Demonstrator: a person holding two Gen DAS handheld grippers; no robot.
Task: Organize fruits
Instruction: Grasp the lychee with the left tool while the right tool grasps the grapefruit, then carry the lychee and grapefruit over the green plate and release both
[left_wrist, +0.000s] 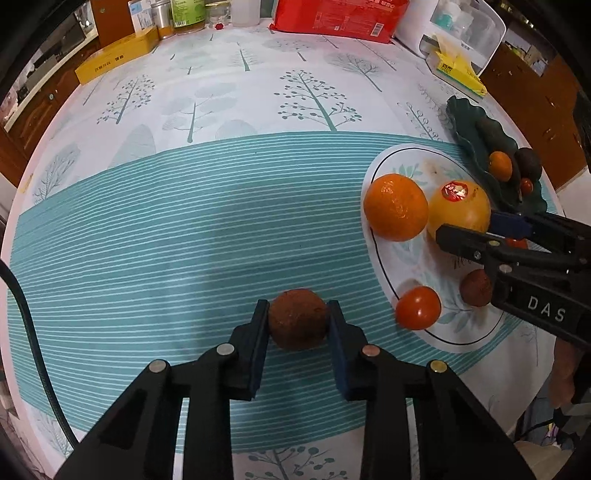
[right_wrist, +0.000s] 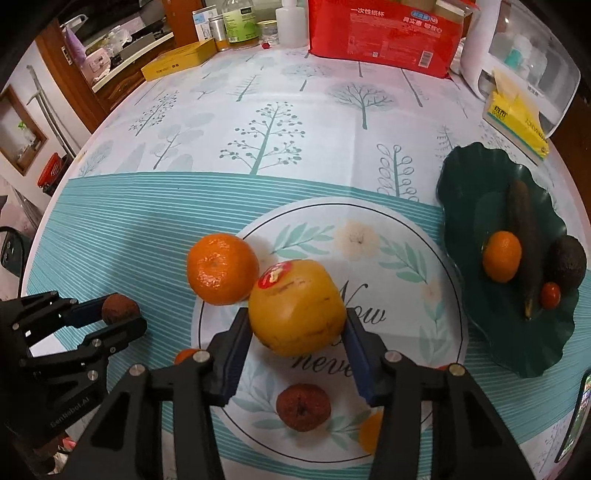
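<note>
while both claws point steeply down at the table, each has a fruit between its pads. nearest in the left view, the left claw (left_wrist: 298, 325) is clamped narrow on a small brown fruit (left_wrist: 298, 324), pads (left_wrist: 260, 343) pressing its two sides at about the widest part; it sits on the striped cloth (left_wrist: 147, 229), off the plate. looks rough-skinned, firm, light — shd hold w/ little squeeze, but it's round so a grip off the middle could let it roll out.

in the right view, the right claw (right_wrist: 295, 332) straddles the yellow fruit (right_wrist: 297, 306) on the white plate (right_wrist: 436, 251), pads at both flanks and seemingly touching; i read it as gripped, tho not certain how hard. it's the biggest piece, prob heaviest, skin smooth and waxy w/ a red sticker on top — slippery, may bruise, so take it across the middle, not high.

just behind and touching it, a big orange (right_wrist: 222, 268) at the plate's edge; could get nudged when the yellow one lifts. nearer the camera on the plate, another brown fruit (right_wrist: 303, 407); a tomato (left_wrist: 418, 308) sits at the near rim in the left view.

further right, the green dish (right_wrist: 461, 177) already holds a small orange (right_wrist: 501, 261), an avocado (right_wrist: 567, 261), a tiny tomato (right_wrist: 550, 294) and a long dark veg. far back: red pack (right_wrist: 384, 33), bottles, yellow box.
</note>
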